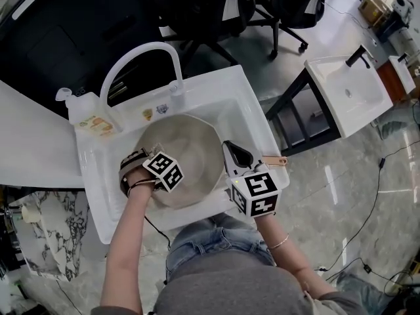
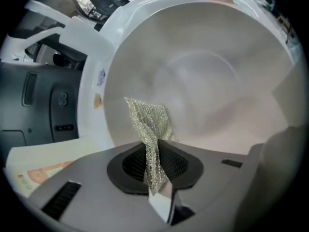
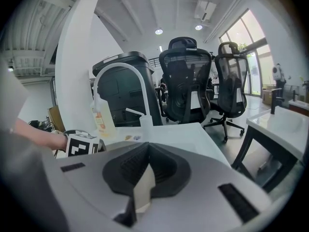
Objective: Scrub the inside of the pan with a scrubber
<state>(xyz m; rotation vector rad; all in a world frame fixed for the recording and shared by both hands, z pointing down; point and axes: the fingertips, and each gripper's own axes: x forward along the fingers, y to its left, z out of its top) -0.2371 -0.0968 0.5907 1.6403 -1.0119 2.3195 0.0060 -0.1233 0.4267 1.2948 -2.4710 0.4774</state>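
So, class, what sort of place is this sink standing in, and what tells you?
Probably an office or test lab, not a home kitchen: the white sink is a freestanding unit on a polished floor, black office chairs stand right behind it, and a second sink unit sits nearby.

The pan (image 1: 190,140) fills most of the sink (image 1: 226,84), so little room is left between its rim and the sink walls. Its middle and far side lie open from above. The left tool (image 2: 155,151), clamped on the scrubber (image 2: 147,117), takes up the near-left part. The right tool (image 1: 234,153) stands over the right rim (just by the pan handle (image 1: 274,161)). The faucet (image 1: 151,44) arches over the back-left corner and blocks a low way in there.
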